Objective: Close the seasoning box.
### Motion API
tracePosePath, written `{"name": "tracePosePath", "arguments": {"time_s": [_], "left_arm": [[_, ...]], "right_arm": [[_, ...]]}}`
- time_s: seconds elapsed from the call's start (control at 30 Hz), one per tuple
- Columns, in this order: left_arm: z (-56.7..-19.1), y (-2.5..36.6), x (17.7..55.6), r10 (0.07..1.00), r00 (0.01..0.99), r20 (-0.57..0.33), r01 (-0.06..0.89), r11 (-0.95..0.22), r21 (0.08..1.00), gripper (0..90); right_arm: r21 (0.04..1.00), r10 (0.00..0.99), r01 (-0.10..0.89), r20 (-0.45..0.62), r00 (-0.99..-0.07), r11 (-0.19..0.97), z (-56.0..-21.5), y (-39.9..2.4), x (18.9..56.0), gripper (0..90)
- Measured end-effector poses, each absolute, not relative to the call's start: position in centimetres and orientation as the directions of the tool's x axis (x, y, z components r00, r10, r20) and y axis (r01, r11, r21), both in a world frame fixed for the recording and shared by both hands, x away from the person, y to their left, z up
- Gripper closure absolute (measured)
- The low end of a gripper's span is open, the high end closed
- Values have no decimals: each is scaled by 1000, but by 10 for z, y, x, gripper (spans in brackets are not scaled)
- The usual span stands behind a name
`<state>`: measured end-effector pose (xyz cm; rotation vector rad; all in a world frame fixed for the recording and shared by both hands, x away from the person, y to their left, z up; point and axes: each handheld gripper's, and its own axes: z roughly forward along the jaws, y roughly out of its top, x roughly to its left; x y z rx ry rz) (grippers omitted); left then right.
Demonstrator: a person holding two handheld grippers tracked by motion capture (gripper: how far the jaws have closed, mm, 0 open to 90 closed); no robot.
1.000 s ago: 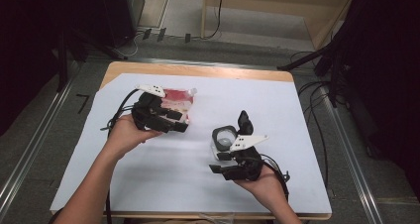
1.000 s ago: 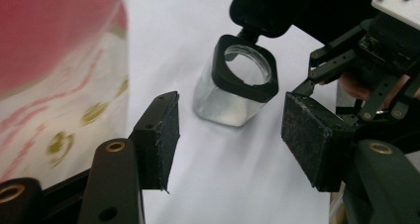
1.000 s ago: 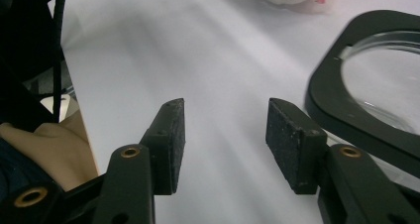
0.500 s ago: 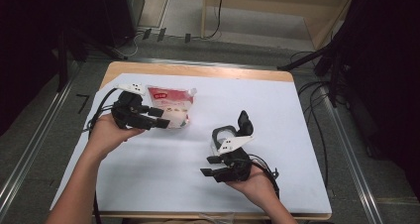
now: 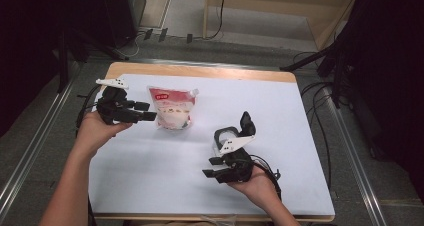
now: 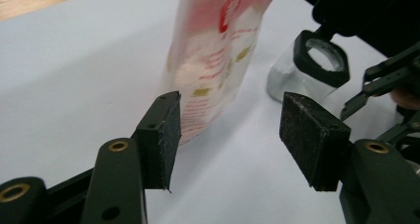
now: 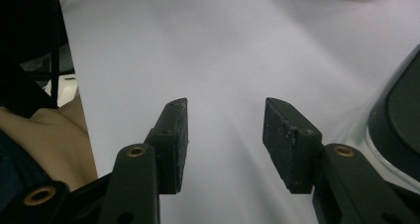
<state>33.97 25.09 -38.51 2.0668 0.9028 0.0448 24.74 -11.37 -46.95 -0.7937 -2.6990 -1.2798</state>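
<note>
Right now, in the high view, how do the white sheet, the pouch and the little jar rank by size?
1. white sheet, largest by far
2. pouch
3. jar, smallest, partly hidden by the right tongs

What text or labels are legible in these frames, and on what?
None can be read.
Pouch: a red label panel near its top carries white print, too small to read in the high view.
Pouch in the left gripper view: red lettering and small lines of print, blurred and not readable.
Clear jar with black lid: no print visible.
Grippers and white table cover: no markings visible.
</note>
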Motion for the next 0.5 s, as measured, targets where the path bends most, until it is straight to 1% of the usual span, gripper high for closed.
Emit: {"name": "tracePosePath", "arguments": {"time_s": [0.17,0.2,0.33,0.37,0.5], "left_arm": [[-390,253,347,618,731,-291,590,-358,724,416],[-391,251,351,624,731,-277,584,-360,728,415],[-394,247,358,630,729,-269,584,-366,724,394],[-396,245,361,631,733,-255,576,-375,727,394],[-401,239,370,620,739,-262,573,-376,728,407]], "right_arm": [[712,423,468,259,-868,524,-470,-113,247,533],[710,424,469,259,-868,526,-470,-112,247,534],[703,430,475,261,-864,529,-470,-113,246,533],[704,429,474,260,-865,529,-471,-113,245,534],[705,435,476,258,-863,526,-471,-115,245,532]]}}
